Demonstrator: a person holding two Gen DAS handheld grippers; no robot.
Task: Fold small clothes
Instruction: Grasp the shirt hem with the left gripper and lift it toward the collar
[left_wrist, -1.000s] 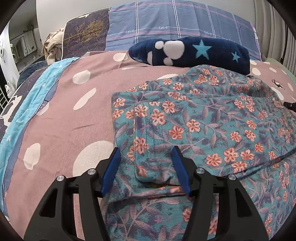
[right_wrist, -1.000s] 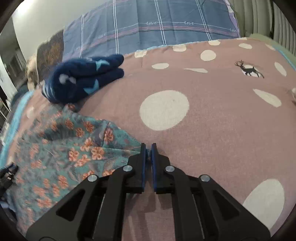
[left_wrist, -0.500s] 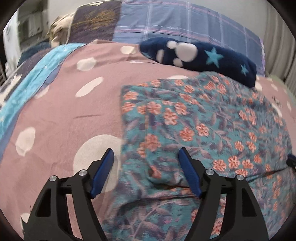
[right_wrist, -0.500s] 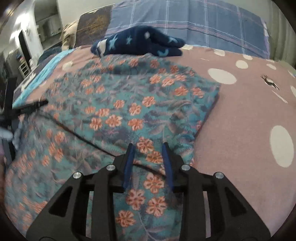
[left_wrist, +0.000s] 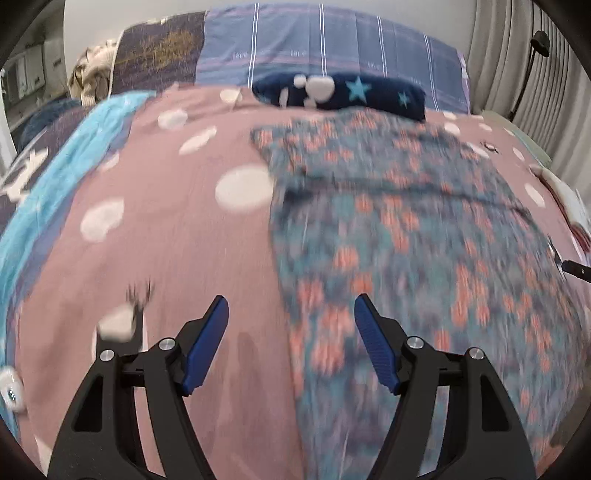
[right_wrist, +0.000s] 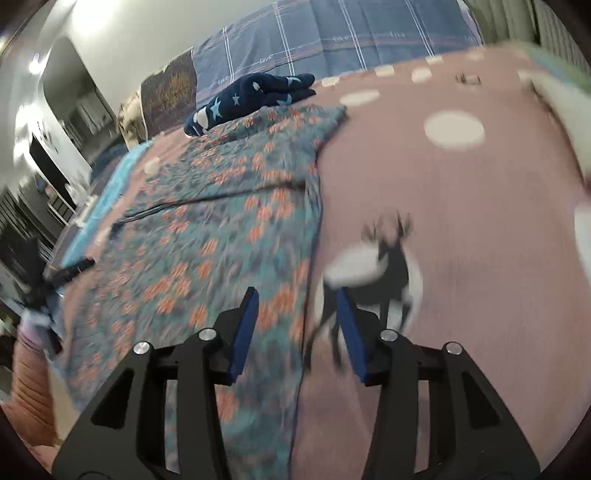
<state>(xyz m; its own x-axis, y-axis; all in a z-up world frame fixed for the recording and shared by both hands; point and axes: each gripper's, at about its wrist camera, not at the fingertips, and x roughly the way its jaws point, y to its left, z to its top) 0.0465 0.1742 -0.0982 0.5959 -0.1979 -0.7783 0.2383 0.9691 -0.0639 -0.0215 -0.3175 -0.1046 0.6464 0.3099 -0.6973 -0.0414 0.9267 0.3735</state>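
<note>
Left wrist view: the left tool (left_wrist: 291, 332) is held released over the floral garment (left_wrist: 424, 258) edge, the right tool (right_wrist: 295, 325), jaws just opening, likewise empty.

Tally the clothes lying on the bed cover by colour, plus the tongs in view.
Teal floral garment: 1
Navy star-print fleece item: 1
Tongs, both open and empty: 2 (left tongs, right tongs)
Total: 4

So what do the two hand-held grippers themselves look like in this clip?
Both match: the left hand-held gripper and the right hand-held gripper have black frames with triangular cut-outs, silver round bolt heads at the joints, and ribbed blue pads on the fingers. No cables or sleeves show.
</note>
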